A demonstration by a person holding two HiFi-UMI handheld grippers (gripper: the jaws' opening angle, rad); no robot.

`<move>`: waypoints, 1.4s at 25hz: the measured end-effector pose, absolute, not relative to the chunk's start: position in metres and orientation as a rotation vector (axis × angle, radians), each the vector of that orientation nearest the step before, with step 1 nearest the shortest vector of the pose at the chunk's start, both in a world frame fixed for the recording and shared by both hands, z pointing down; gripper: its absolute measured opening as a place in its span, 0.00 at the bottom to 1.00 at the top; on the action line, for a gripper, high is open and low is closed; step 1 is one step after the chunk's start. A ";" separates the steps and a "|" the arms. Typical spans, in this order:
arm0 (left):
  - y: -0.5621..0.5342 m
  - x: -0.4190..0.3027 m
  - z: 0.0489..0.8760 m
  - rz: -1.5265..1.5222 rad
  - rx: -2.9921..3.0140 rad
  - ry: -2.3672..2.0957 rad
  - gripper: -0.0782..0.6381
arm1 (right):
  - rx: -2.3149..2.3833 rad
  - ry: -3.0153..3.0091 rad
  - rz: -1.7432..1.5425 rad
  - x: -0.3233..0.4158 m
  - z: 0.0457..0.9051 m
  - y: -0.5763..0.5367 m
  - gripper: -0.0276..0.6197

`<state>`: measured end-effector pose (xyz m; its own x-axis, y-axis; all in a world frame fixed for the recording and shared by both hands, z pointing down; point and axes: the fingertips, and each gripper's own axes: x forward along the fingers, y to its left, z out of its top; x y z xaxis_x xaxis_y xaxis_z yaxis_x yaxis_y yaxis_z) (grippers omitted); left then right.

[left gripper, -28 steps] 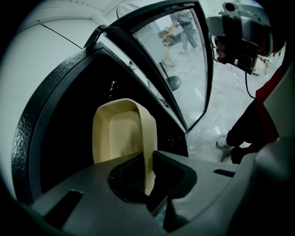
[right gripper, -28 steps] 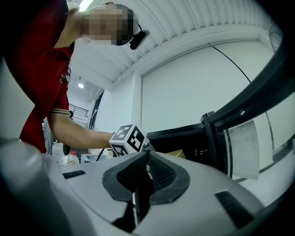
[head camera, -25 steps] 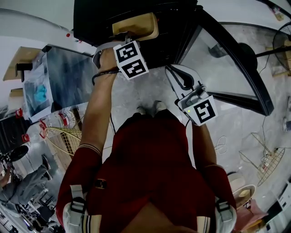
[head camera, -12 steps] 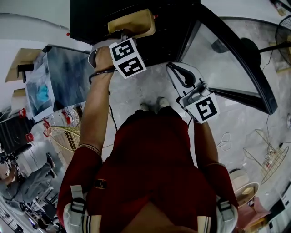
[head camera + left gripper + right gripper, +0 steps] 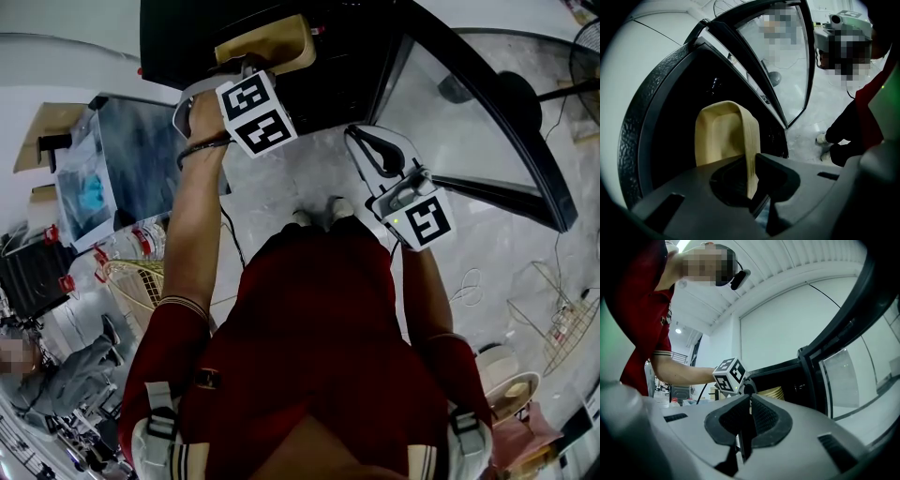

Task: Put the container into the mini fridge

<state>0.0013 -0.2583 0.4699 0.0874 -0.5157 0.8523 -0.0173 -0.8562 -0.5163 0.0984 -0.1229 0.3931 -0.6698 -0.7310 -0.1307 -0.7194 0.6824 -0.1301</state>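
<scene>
Barely moved since second ago: left tongs point(image 5: 752, 185) pinching container point(image 5: 719, 136) rim at mini fridge point(image 5: 656, 122) mouth. Right tongs point(image 5: 749, 420) closed flat, empty. Insertion step; next probably push deeper, set down, let go.

No readable text, label, brand or number.

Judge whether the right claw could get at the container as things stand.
Probably yes: the door stands open and the way looks free between the shut, empty right claw and the container at the fridge mouth, though the left claw grips its rim.
</scene>
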 end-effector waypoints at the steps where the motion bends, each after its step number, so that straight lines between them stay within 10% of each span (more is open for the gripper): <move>1: -0.257 0.000 0.470 -1.824 -1.992 0.526 0.17 | -1.183 2.720 -0.102 0.098 0.394 -0.123 0.06; 35: -0.313 -0.007 0.456 -1.670 -1.836 0.817 0.21 | -1.188 2.742 -0.156 0.104 0.406 -0.137 0.06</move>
<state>-0.0074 -0.3127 0.4560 0.0564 -0.7317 0.6793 -0.0870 -0.6814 -0.7267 0.1044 -0.1366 0.4063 -0.6752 -0.7314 -0.0953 -0.7158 0.6810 -0.1544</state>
